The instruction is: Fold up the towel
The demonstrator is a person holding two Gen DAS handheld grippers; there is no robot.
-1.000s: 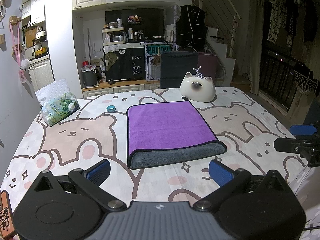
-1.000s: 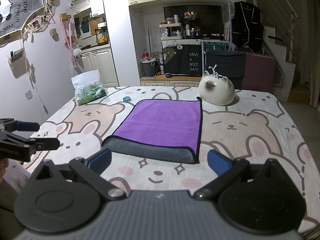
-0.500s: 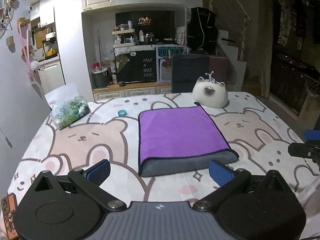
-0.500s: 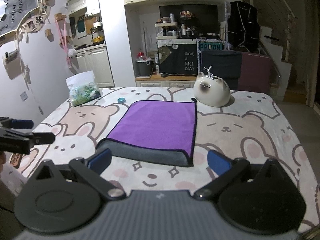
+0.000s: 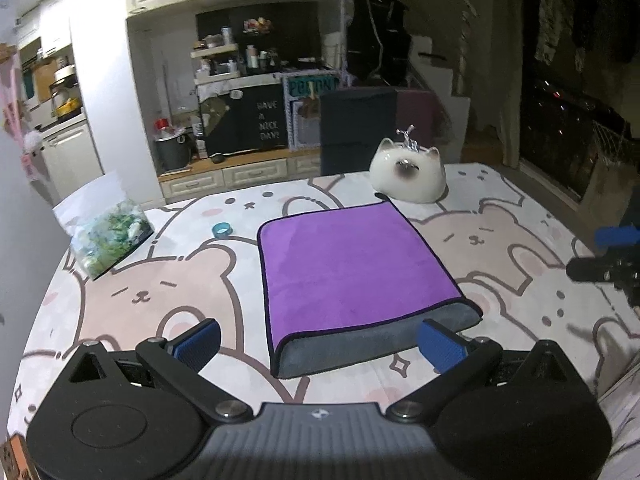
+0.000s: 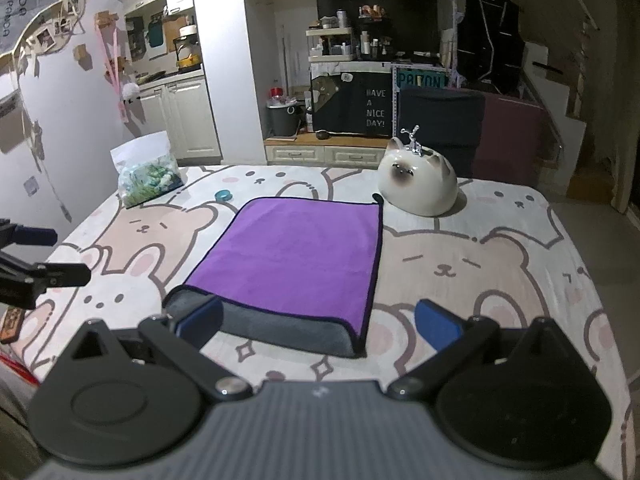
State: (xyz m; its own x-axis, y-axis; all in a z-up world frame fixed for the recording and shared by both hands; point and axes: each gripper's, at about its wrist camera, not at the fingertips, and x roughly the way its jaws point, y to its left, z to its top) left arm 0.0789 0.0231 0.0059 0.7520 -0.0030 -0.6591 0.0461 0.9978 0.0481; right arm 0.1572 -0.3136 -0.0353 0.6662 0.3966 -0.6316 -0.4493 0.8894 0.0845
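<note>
A purple towel [image 5: 352, 272] with a grey underside lies folded on the bear-print tablecloth [image 5: 152, 292], its grey fold edge nearest me. It also shows in the right wrist view [image 6: 296, 264]. My left gripper [image 5: 318, 344] is open and empty, just in front of the towel's near edge. My right gripper [image 6: 318, 326] is open and empty, also at the towel's near edge. Each gripper shows at the side of the other's view: the right one [image 5: 608, 268], the left one [image 6: 36, 272].
A white cat-shaped ceramic [image 5: 408, 178] stands behind the towel. A bag of green and white contents [image 5: 110, 236] lies at the back left, a small teal ring [image 5: 222, 230] near it. Chairs [image 5: 360, 128] stand behind the table.
Both grippers have moved slightly forward toward the towel's near edge; the views have shifted and tilted a little. The towel has not moved.
</note>
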